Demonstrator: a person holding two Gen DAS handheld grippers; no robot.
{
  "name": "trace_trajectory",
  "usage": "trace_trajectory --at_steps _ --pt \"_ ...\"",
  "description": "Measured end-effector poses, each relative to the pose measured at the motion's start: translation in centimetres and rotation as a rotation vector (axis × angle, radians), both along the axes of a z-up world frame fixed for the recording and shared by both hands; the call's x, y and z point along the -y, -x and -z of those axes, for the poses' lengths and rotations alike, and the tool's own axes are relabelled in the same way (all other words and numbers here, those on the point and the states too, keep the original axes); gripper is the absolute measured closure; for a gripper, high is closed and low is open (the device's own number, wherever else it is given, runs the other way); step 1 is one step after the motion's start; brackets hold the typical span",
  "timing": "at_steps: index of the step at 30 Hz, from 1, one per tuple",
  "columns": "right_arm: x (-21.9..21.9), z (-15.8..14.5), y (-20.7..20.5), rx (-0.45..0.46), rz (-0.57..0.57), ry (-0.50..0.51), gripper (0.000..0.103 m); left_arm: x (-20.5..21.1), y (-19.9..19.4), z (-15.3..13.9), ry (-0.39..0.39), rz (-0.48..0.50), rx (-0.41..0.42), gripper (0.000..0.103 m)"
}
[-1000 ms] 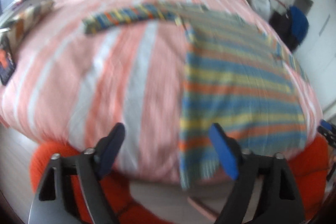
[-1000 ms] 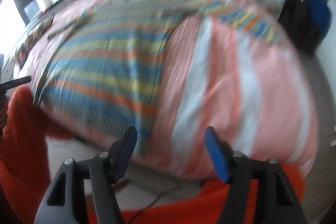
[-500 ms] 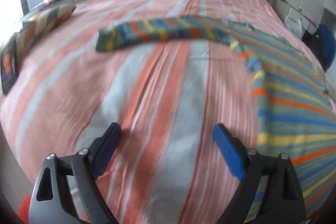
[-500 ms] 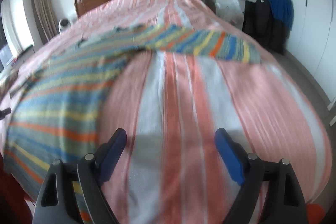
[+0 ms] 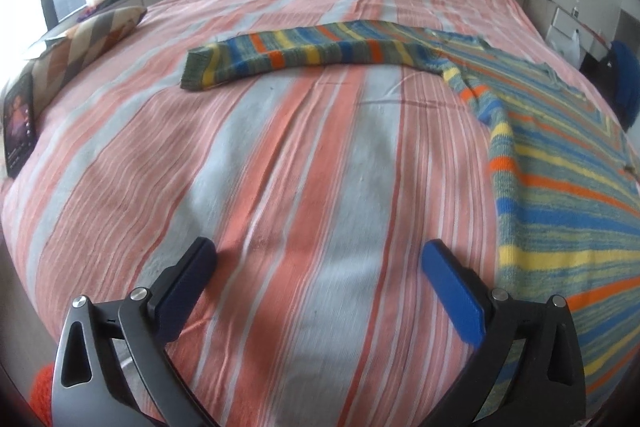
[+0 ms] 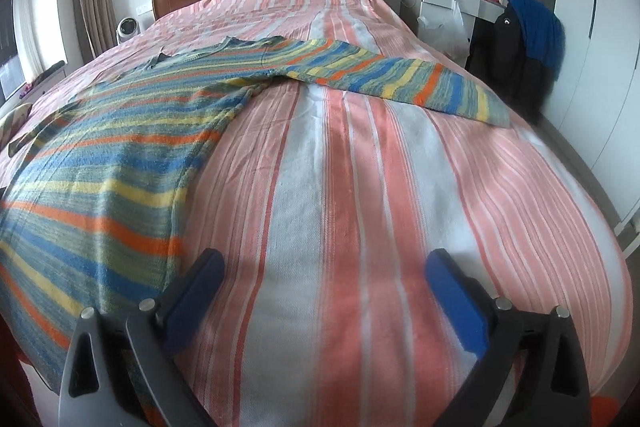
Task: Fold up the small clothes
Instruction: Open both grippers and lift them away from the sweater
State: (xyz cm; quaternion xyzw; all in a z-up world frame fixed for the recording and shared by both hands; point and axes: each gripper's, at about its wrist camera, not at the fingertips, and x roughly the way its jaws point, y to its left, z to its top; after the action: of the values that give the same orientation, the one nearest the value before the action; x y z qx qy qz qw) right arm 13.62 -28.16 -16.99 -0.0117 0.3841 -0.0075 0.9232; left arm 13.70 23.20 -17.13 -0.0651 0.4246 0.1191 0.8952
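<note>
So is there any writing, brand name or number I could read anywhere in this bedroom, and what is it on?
None can be read.
Dark flat card or phone-like thing at the striped bed's left edge: a coloured picture and pale marks, too small and blurred.
Black garment hung over the chair, under a blue one: a small white mark, too small to read.
Striped knitted sweater: no label showing.

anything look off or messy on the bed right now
Nothing is spilled or damaged. The striped sweater lies flat on the bed, unfolded, both sleeves spread out sideways. Its lower hem seems to hang past the bed's near edge.
</note>
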Motion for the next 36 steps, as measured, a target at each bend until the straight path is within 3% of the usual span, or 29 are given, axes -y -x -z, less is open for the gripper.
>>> trace_trajectory --at_steps 31,36 --pt "-0.13 -0.08 0.28 0.01 -0.004 0.006 0.002 -0.18 0.36 0.05 0.037 -0.002 0.014 0.0" --pt "-0.11 -0.16 0.29 0.011 -0.008 -0.001 0.001 0.59 0.17 0.06 -0.013 -0.011 0.0 0.0"
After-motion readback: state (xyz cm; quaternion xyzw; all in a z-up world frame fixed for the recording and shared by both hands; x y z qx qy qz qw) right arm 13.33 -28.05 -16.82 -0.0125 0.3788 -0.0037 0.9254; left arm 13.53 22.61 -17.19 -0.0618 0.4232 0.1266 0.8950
